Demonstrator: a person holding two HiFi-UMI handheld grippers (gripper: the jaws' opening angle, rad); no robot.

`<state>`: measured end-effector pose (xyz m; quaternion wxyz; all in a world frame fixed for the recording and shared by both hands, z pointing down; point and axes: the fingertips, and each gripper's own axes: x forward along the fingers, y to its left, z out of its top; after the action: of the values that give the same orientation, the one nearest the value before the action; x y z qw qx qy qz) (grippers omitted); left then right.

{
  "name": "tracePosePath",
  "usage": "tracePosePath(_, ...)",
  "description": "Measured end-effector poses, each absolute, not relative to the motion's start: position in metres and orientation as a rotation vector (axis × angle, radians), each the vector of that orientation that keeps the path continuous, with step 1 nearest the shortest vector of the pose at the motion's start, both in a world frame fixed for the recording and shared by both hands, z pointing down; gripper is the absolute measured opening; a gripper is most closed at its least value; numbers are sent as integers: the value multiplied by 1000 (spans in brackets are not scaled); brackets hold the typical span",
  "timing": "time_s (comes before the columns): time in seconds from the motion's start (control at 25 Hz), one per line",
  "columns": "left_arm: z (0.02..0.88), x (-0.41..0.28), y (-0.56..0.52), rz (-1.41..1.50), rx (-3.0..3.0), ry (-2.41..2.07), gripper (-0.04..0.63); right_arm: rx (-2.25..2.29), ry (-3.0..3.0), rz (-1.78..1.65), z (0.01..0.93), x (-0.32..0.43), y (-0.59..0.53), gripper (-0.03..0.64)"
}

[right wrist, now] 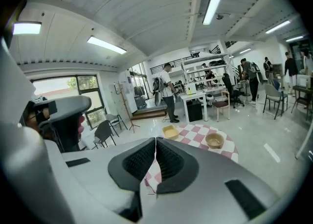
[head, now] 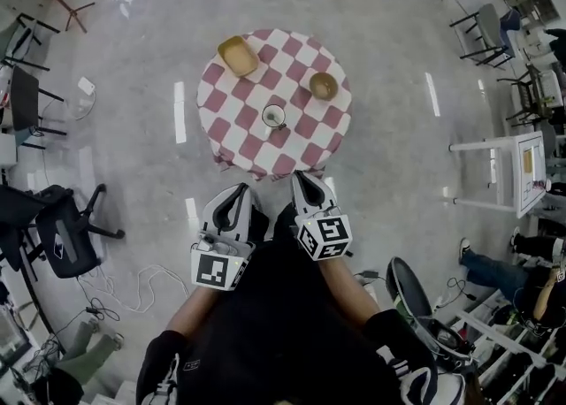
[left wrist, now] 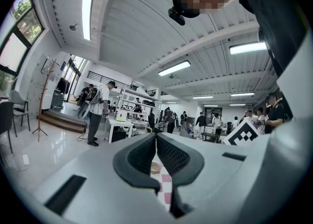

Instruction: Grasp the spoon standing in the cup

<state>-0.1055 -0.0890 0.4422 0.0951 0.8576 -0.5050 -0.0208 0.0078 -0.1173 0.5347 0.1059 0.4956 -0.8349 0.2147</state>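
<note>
Spoon (head: 271, 114) (in cup (head: 275, 118)) well beyond closed fingers (head: 309, 189)

We look down on a round table under a red-and-white checked cloth (head: 301, 133), standing on a glossy grey stone floor (head: 141, 85). A square yellow dish (head: 238, 56) sits near the cloth's far left rim, and a round tan wooden bowl (head: 323, 86) sits toward its far right side, well apart from the dish. To the left we see a black swivel office chair (head: 64, 240) with loose white cable (head: 133, 293) lying near it. A white framed side table (head: 528, 169) stands off to the right. Farther back, a person in a white shirt (right wrist: 168, 93) stands beside a white workbench (right wrist: 195, 101), and a wooden coat stand (left wrist: 43, 96) rises near the windows.
</note>
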Motion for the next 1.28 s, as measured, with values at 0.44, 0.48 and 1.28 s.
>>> tracePosePath(0.44, 454, -93, -132, -85, 2514, -1537, 17, 1513, -2352, 983, 591, 33, -172, 34)
tracePosePath(0.48, 454, -89, -136, -89, 2507, -1544, 17, 1501, -2340, 1013, 597, 35, -176, 39)
tracePosePath(1.28, 480, -82, -217, 52, 2334, -1600, 17, 1400, -1979, 1642, 742, 32, -234, 146)
